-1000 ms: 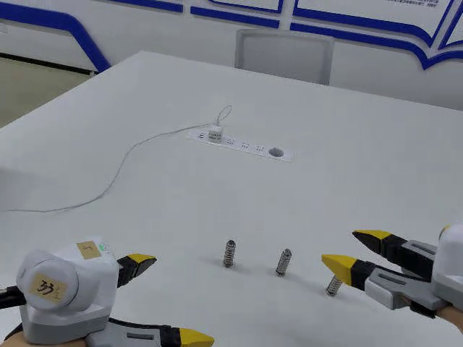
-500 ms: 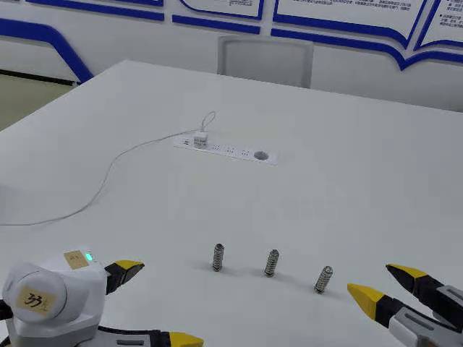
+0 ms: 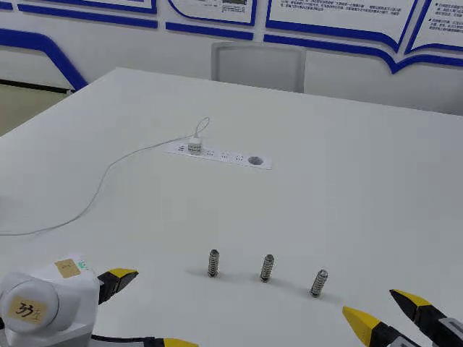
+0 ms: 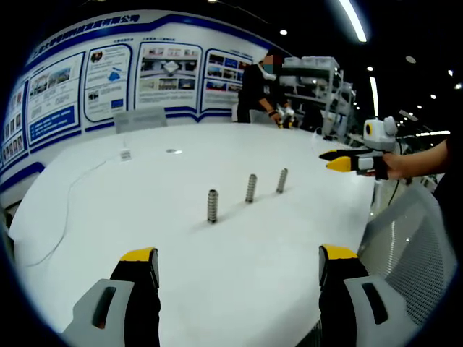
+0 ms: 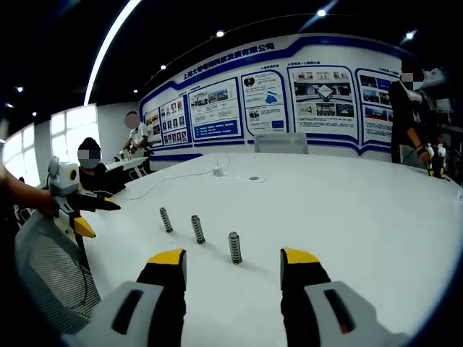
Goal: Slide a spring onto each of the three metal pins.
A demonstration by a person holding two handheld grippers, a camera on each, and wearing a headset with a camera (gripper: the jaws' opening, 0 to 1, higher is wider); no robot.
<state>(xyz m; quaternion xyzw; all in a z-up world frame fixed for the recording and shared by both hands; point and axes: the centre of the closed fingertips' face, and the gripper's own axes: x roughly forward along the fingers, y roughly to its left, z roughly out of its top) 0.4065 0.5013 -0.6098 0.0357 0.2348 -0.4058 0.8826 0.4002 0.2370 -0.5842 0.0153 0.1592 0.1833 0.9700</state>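
Steel springs (image 3: 267, 267), three upright in a row on the white table (image 3: 362, 181), stand on my side of the power strip (image 3: 221, 154). Nearer me still, I see my left gripper (image 3: 150, 309) and right gripper (image 3: 382, 307), both with jaws spread.

A power strip (image 3: 217, 153) and cable (image 3: 102, 180) lie on the white table (image 3: 347, 210).
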